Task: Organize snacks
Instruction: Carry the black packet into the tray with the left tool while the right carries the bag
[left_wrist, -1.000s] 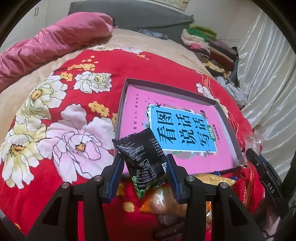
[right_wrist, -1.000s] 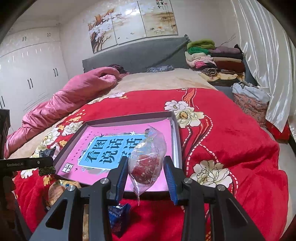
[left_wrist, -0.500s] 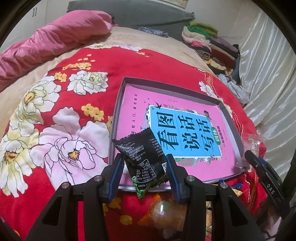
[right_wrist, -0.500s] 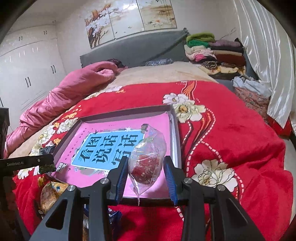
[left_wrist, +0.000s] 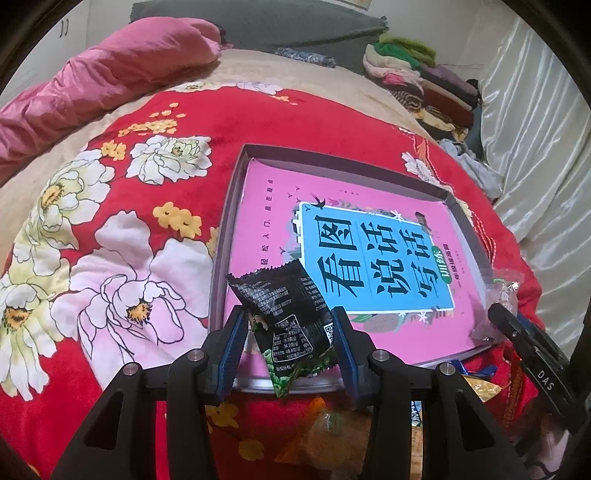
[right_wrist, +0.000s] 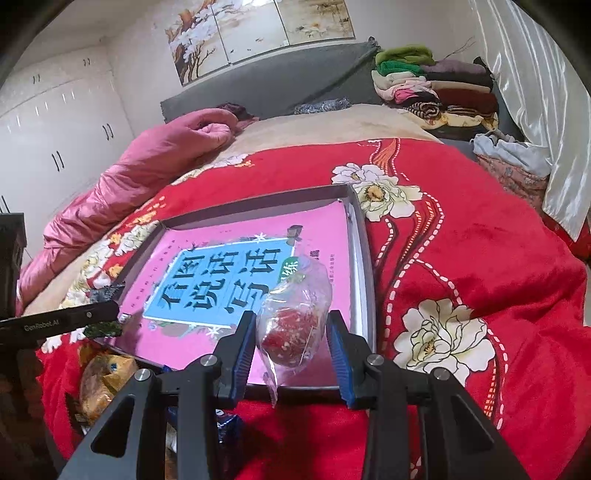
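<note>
Holding two snacks: one black packet, one clear packet.

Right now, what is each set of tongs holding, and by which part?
Left tongs pinch the black foil snack packet across its lower half. Right tongs pinch the clear plastic bag of red snack across its middle.

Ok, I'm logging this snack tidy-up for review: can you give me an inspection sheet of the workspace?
Surface: red floral blanket on a bed.
Job's things: grey tray holding a pink book; black snack packet; clear bag with a red snack.
Clutter: loose snack packets on the blanket before the tray.
Grippers: left gripper shut on the black packet; right gripper shut on the clear bag.
Cables: nothing seen.
Surroundings: pink quilt, folded clothes, wardrobe, curtain.
</note>
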